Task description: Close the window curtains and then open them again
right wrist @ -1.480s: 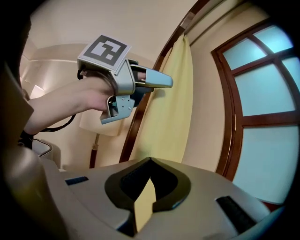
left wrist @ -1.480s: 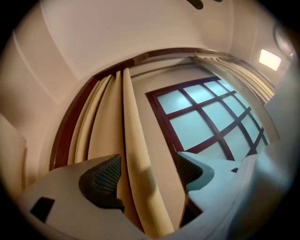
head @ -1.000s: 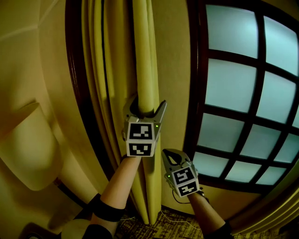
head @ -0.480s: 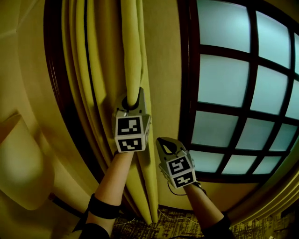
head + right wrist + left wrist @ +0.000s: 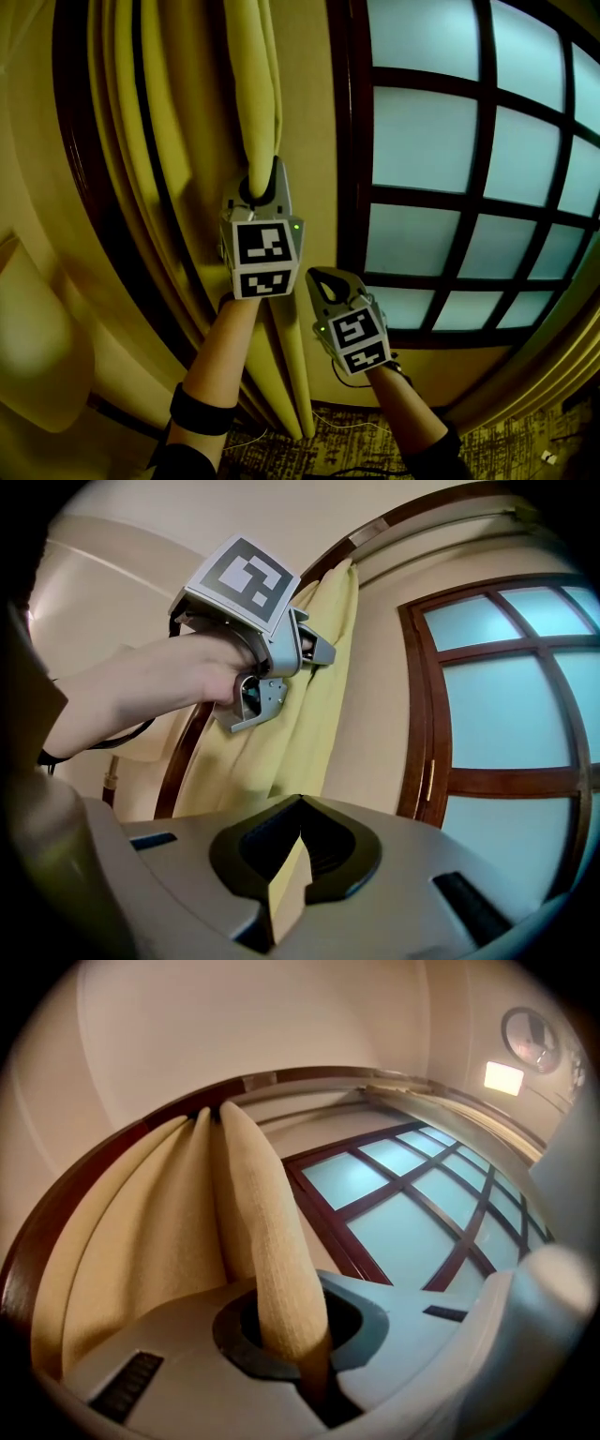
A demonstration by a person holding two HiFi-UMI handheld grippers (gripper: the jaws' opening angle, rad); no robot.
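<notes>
Dark-wood window [image 5: 427, 141] with frosted panes stood at right, uncovered. The yellow curtain [image 5: 253, 84] hung gathered just beside its frame. The left gripper [image 5: 262, 178], its jaws just closed, clamped one hanging fold of the curtain; the right gripper [image 5: 327, 278], lower, had its tips pressed together on nothing.

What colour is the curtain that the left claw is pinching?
Pale yellow, plain with no pattern; the curtain shows best in the left gripper view.
</notes>
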